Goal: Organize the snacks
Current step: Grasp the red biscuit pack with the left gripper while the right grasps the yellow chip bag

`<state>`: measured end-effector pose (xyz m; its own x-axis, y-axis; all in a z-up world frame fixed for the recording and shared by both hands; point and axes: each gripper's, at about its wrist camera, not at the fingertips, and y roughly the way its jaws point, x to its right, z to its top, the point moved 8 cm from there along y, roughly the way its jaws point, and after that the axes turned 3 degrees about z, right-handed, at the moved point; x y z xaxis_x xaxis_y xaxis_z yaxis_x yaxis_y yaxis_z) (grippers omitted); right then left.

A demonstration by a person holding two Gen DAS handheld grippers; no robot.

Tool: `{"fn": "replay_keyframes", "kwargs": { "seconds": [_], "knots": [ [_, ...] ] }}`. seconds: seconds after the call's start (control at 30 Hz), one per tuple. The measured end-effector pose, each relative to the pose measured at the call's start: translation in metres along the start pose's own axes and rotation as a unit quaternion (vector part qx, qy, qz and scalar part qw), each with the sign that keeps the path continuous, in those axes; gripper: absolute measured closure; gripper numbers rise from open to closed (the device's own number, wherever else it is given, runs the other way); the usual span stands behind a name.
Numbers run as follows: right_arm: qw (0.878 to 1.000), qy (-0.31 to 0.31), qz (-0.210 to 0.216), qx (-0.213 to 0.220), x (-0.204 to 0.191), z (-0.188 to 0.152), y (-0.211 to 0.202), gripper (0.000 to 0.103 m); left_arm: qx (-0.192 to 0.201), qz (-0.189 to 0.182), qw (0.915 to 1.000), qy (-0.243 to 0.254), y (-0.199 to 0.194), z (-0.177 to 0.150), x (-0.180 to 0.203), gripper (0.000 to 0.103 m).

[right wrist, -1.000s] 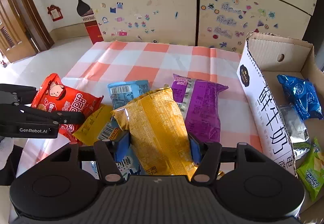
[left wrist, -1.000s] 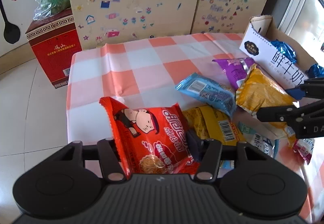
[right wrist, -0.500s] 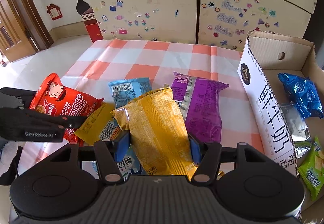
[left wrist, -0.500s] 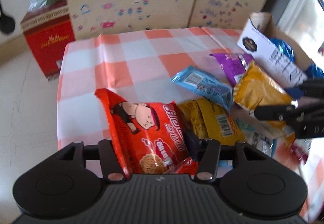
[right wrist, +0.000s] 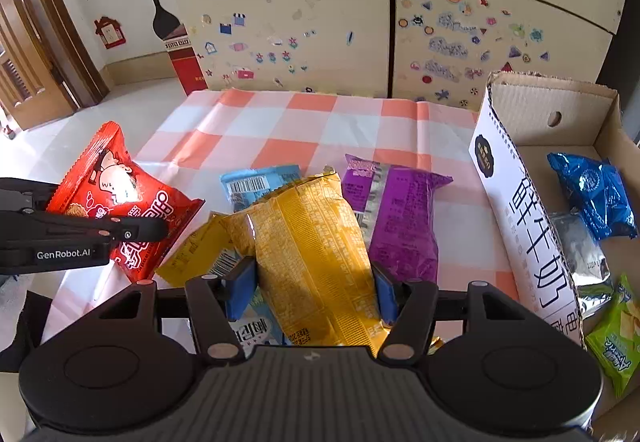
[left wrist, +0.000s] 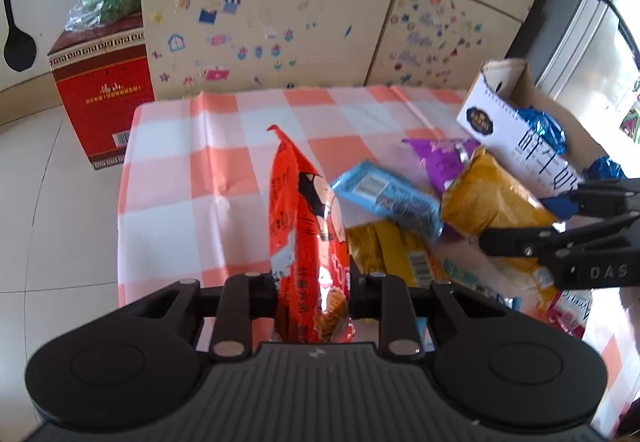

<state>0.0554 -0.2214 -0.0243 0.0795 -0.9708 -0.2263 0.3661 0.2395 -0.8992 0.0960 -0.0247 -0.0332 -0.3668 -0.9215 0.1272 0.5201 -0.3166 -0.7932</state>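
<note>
While the left gripper [left wrist: 312, 282] is clamping the red snack bag [left wrist: 308, 242] and the right gripper [right wrist: 312, 290] is gripping the yellow snack bag [right wrist: 316, 254], each should be lifting clear before swinging toward the cardboard box [right wrist: 520, 210] at right.

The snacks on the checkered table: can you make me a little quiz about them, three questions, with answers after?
1. True or false: the left gripper is shut on the red bag.
2. Which bag sits between the right gripper's fingers? A purple, B yellow, C blue.
3. Fill in: the dark blue bag lies inside the ____.

Key: 1 true. 2 B, the yellow bag. 3 box.
</note>
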Motion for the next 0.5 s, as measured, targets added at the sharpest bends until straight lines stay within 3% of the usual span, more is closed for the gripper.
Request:
{"fn": "replay_keyframes", "kwargs": {
  "seconds": [0.5],
  "knots": [
    [1.000,0.003,0.001,0.025,-0.002,0.011,-0.011,0.037,0.040,0.004,0.9992,-0.003,-0.016,0.028,0.014,0.078]
  ]
}}
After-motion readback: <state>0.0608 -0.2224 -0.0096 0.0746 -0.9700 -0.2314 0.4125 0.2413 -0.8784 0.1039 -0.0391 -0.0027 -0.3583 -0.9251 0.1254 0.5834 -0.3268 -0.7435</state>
